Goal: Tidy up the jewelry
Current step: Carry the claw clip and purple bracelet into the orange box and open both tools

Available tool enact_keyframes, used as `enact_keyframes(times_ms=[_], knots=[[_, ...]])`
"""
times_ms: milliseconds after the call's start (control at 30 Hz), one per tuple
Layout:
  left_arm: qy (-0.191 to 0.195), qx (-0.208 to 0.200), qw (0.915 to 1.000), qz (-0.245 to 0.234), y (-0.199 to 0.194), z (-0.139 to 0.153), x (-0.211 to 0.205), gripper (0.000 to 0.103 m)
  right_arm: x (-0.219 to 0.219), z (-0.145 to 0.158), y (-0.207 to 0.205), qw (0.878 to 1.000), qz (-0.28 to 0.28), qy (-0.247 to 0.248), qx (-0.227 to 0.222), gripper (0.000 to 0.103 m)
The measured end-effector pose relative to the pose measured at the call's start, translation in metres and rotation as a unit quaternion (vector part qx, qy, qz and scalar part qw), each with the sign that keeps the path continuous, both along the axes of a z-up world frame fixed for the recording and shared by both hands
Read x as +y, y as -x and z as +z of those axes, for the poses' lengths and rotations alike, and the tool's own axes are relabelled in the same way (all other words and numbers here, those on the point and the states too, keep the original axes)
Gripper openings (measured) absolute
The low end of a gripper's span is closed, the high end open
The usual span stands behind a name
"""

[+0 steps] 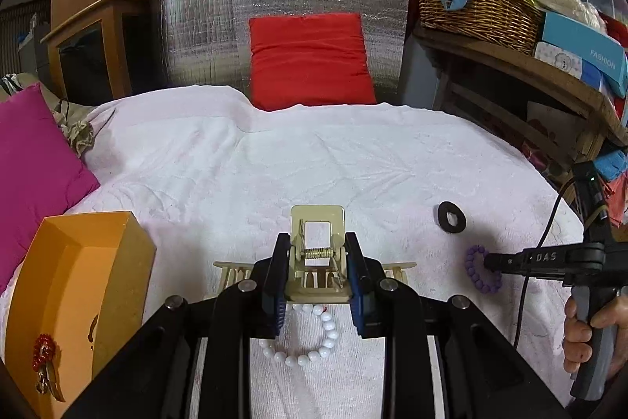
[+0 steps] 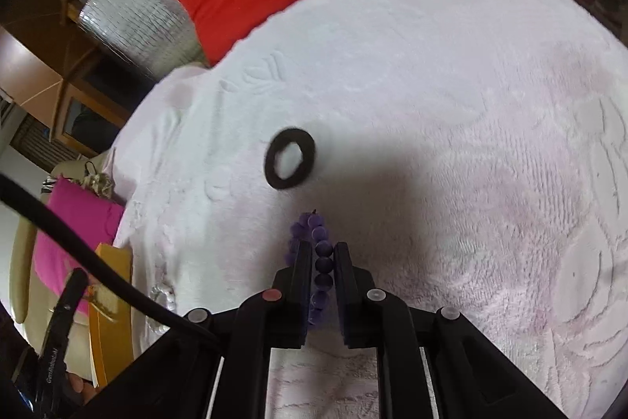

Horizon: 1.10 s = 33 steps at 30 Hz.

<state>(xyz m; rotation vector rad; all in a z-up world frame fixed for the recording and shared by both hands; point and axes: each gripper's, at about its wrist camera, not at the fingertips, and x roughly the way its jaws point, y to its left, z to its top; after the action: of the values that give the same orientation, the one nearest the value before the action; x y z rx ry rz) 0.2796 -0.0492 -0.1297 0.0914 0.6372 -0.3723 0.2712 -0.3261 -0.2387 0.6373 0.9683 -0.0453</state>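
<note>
My left gripper [image 1: 317, 242] is shut on a cream hair claw clip [image 1: 318, 218] with a metal spring, held above the white towel [image 1: 314, 160]. A white bead bracelet [image 1: 325, 334] lies on the towel just under it. At the left stands an open orange box [image 1: 78, 262] with a red brooch [image 1: 43, 352] inside. My right gripper [image 2: 322, 247] is shut on a purple bead bracelet [image 2: 314, 222], whose far loop rests on the towel. In the left wrist view that right gripper [image 1: 488, 262] reaches the purple bracelet [image 1: 477, 275] from the right. A black ring [image 2: 271, 160] lies just beyond it.
A pink cushion [image 1: 35, 163] lies left of the towel and a red cushion [image 1: 310, 61] leans on silver foil behind it. A wicker basket [image 1: 479, 6] and boxes crowd the wooden shelf on the right. A person's hand [image 1: 581, 336] holds the right gripper's handle.
</note>
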Motion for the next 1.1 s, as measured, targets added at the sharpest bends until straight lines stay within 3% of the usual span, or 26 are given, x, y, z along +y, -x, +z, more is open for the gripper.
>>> enact_keyframes(times_ms=[233,367,400,500,567,867,1100], knots=[[-0.006,0.006,1.0,0.005,-0.002,-0.002,0.002,0.027,0.003,-0.003,-0.003,1.0,0.012,0.001,0.008,0.03],[-0.011,0.009,0.9999,0.007,-0.002,-0.004,0.004,0.027,0.011,-0.001,-0.003,0.999,0.019,0.026,0.004,0.031],[-0.012,0.01,0.9998,0.008,-0.001,-0.005,0.003,0.027,0.013,-0.001,-0.003,0.999,0.021,0.035,0.004,0.029],[-0.014,0.011,0.9998,0.009,0.0,-0.006,0.004,0.027,0.025,0.001,-0.004,0.995,0.031,0.092,0.007,0.01],[-0.016,0.011,0.9997,0.011,0.0,-0.006,0.005,0.027,0.026,0.003,-0.003,0.994,0.032,0.104,0.004,0.01],[-0.008,-0.003,0.9997,0.025,0.001,0.006,0.018,0.027,0.043,0.043,0.017,0.989,0.041,0.106,-0.097,0.01],[0.013,-0.026,0.9982,0.051,0.001,0.023,0.05,0.027,0.075,0.071,0.021,0.982,0.059,0.102,-0.146,0.01]])
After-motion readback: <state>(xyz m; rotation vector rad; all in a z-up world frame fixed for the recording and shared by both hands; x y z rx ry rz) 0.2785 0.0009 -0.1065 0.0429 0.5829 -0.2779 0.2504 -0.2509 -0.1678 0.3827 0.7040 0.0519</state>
